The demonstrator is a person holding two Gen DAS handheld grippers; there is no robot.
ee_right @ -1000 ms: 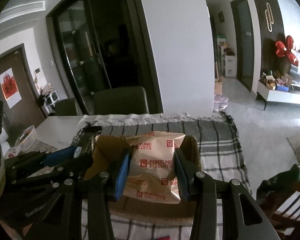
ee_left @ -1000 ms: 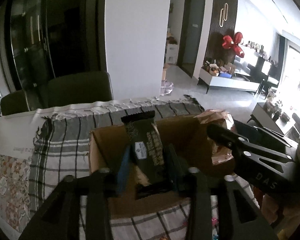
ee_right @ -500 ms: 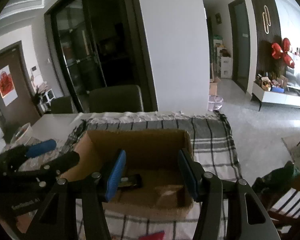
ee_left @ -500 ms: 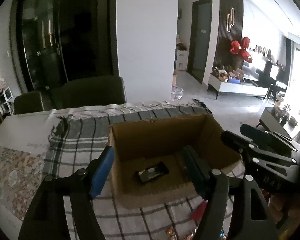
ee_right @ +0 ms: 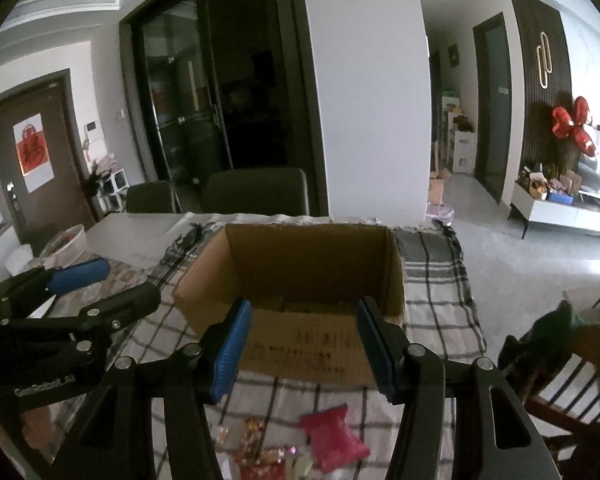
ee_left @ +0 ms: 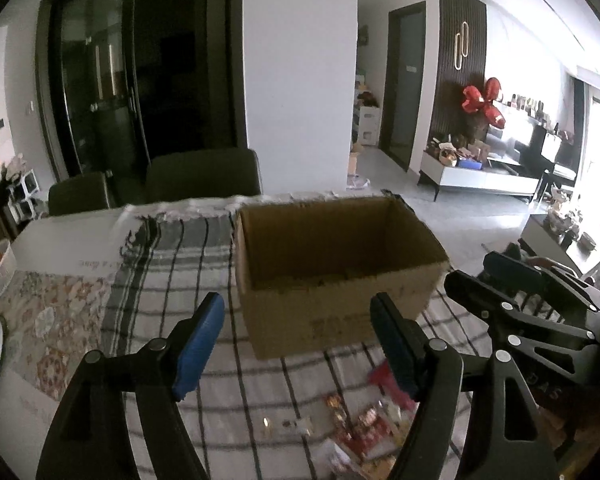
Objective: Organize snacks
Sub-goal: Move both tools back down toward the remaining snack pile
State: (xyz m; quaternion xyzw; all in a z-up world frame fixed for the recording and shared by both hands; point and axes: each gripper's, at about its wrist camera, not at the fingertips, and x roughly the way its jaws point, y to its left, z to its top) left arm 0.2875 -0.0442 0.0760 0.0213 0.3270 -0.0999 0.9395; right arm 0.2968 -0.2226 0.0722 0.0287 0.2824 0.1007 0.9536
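An open cardboard box (ee_left: pixel 324 320) stands on a checked cloth (ee_left: pixel 172 288); it also shows in the right wrist view (ee_right: pixel 312 344). Its inside is mostly hidden by the near wall. My left gripper (ee_left: pixel 300 320) is open and empty, pulled back in front of the box. My right gripper (ee_right: pixel 304 328) is open and empty, also in front of the box. Loose small snacks (ee_left: pixel 364 424) lie on the cloth below the grippers, among them a red packet (ee_right: pixel 332 436). The right gripper appears at the right of the left wrist view (ee_left: pixel 512 292).
Two dark chairs (ee_left: pixel 204 176) stand behind the table. A white bowl (ee_right: pixel 66 244) sits at the far left. A floral mat (ee_left: pixel 48 320) lies left of the cloth. A wooden chair (ee_right: pixel 572 380) is at the right.
Both grippers opened and dropped their snacks, a dark bar and a Fortune Biscuits bag, into the box. Both then drew back and lower, so the box interior is now hidden.
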